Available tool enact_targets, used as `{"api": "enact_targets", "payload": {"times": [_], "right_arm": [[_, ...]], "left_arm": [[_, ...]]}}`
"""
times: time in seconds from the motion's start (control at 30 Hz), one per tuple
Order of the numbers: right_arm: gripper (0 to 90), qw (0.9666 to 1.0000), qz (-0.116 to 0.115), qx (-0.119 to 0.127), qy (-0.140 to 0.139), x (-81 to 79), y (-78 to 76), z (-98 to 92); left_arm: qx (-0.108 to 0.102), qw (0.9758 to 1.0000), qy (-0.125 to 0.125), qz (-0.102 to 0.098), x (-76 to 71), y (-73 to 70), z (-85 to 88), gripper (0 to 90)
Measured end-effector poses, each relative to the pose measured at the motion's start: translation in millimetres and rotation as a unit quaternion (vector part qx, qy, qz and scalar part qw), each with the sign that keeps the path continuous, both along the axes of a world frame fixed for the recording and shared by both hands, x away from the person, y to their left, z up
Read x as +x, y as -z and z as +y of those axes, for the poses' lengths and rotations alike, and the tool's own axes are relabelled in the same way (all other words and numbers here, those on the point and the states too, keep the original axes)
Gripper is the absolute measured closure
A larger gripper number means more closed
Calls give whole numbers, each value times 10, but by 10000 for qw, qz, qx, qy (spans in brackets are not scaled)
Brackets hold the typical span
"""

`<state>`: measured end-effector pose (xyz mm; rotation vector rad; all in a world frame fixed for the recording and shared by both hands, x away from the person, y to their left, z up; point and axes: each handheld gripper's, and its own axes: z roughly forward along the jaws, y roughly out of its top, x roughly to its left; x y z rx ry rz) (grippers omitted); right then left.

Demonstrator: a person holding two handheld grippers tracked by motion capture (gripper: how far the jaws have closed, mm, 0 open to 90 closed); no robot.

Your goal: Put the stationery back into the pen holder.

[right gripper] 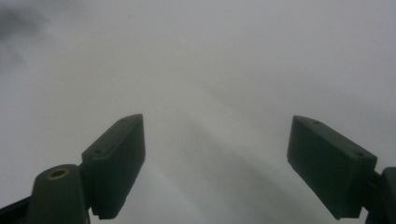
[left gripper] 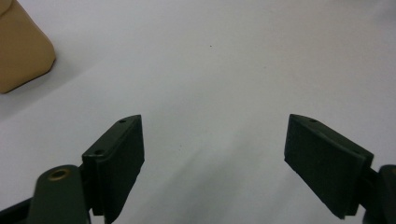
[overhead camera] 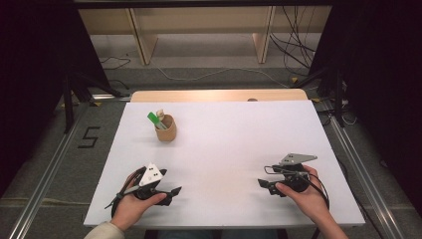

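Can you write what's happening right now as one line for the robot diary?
left gripper: open, empty | right gripper: open, empty | tan cup: upright, far left, holds green-tipped items | table: white

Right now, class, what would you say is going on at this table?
A person holds the left gripper and the right gripper low over the near part of the white table, jaws open with nothing between them. Farther back stands a tan cup with a green-tipped tool in it, untouched; the left gripper is nearer to it.
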<state>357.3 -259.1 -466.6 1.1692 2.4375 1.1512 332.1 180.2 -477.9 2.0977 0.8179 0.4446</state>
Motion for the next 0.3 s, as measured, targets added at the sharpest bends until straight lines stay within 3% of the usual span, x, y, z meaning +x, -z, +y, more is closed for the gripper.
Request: {"api": "enact_targets", "payload": {"times": [0.3], "right_arm": [[192, 9999, -81, 57, 48, -68, 13, -71]], "left_arm": [[-41, 10000, 66, -18, -12, -4, -54, 197]]}}
